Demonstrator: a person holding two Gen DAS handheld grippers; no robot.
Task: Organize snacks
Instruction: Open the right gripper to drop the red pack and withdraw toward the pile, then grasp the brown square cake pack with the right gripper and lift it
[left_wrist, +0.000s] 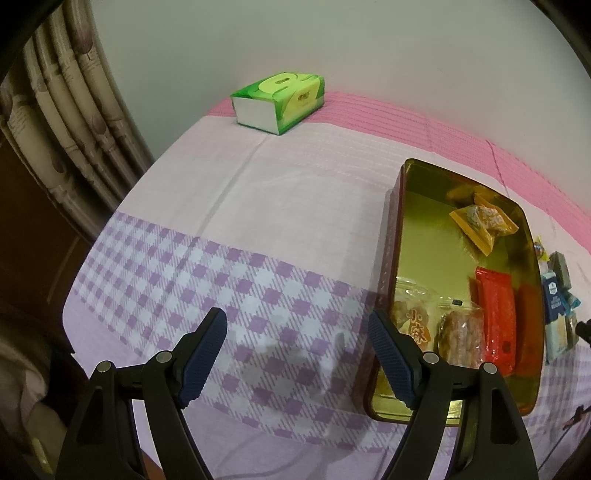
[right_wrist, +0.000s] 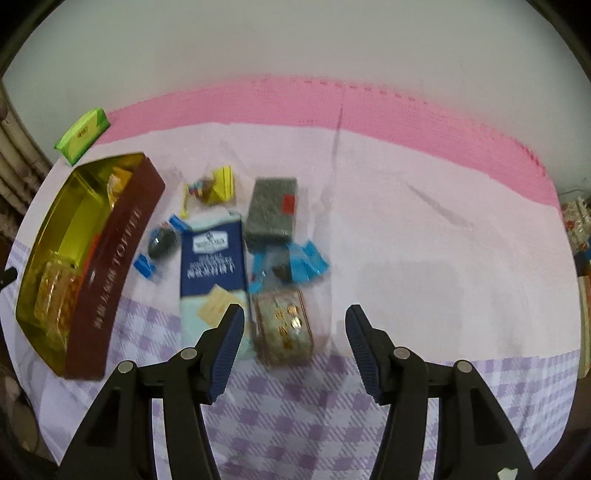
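Observation:
A gold-lined tin box (left_wrist: 417, 229) with maroon walls (right_wrist: 122, 254) lies on the cloth. It holds an orange packet (left_wrist: 482, 223), a red packet (left_wrist: 496, 317) and clear-wrapped pastries (left_wrist: 461, 334). Loose snacks lie right of the box: a dark blue packet (right_wrist: 212, 258), a grey packet (right_wrist: 273, 208), a blue-wrapped sweet (right_wrist: 291, 264), a gold-patterned packet (right_wrist: 284, 326), a yellow packet (right_wrist: 221, 184) and a dark candy (right_wrist: 160, 243). My left gripper (left_wrist: 297, 332) is open and empty, left of the box. My right gripper (right_wrist: 295, 328) is open, over the gold-patterned packet.
A green tissue pack (left_wrist: 279, 101) sits at the far left of the table, also in the right wrist view (right_wrist: 83, 134). The cloth (left_wrist: 258, 192) is pink with purple checks. A curtain (left_wrist: 66, 122) hangs at the left. A white wall runs behind.

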